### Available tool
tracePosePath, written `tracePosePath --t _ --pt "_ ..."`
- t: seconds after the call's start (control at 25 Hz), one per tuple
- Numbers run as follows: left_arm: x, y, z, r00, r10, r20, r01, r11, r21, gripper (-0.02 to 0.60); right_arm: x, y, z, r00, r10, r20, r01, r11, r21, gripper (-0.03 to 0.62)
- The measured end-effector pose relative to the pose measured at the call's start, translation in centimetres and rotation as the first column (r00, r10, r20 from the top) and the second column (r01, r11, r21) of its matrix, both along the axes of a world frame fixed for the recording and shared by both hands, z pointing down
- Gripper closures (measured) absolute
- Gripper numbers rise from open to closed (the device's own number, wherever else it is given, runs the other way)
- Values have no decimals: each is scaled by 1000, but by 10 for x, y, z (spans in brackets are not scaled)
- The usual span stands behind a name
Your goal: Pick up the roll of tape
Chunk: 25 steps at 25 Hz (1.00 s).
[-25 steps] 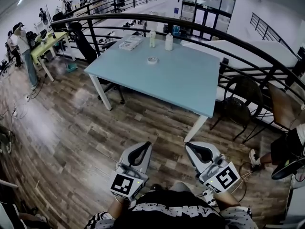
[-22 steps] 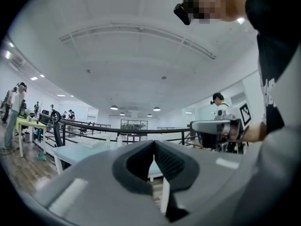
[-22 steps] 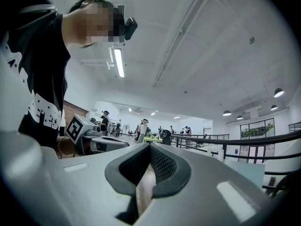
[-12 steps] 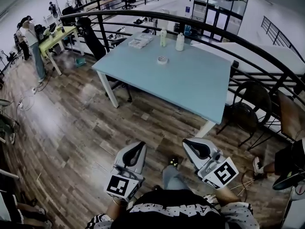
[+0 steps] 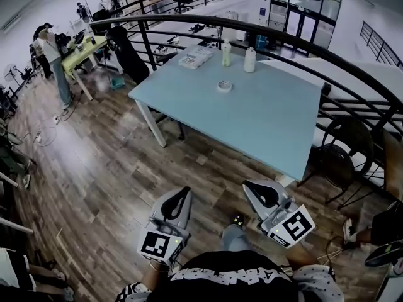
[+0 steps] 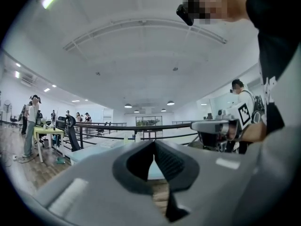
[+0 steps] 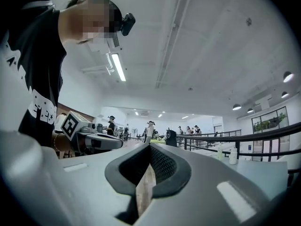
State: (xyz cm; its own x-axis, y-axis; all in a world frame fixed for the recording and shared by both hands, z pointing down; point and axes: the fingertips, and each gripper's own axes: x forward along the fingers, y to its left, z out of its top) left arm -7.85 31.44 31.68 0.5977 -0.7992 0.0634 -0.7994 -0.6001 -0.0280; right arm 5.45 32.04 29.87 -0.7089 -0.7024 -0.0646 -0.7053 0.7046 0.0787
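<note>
Both grippers: left gripper (image 5: 186, 192) and right gripper (image 5: 251, 188) have jaws closed and empty, low over the wooden floor (image 5: 113, 168).
Tape: roll of tape (image 5: 224, 86) lies on the blue table (image 5: 271, 118), far side, well apart from them.
Done: nothing yet.
Remaining: approach, open, grasp, lift.

Bright, even light; fisheye-warped edges

My head camera looks forward and steeply down across the wood floor (image 5: 107, 168) to the blue tabletop (image 5: 264, 112), which stands well off. My left claw (image 5: 186, 191) and right claw (image 5: 250, 186) sit close at the bottom edge. Each claw camera rides just behind its own jaws and faces level. The left one catches the right claw at its right, the right one the left claw at its left. All three views share the tabletop and the railing (image 5: 252, 27).
</note>
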Motion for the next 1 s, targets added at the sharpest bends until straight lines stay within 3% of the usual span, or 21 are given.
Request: tracePosePath --t 0.36,1.0 --pt "33 -61 7 1000 -20 -1 20 1000 -19 581 30 -63 17 1000 -17 15 17 999 -32 589" --pt "66 -122 -1 984 -145 101 145 989 9 581 74 -147 18 989 -113 93 113 994 3 589"
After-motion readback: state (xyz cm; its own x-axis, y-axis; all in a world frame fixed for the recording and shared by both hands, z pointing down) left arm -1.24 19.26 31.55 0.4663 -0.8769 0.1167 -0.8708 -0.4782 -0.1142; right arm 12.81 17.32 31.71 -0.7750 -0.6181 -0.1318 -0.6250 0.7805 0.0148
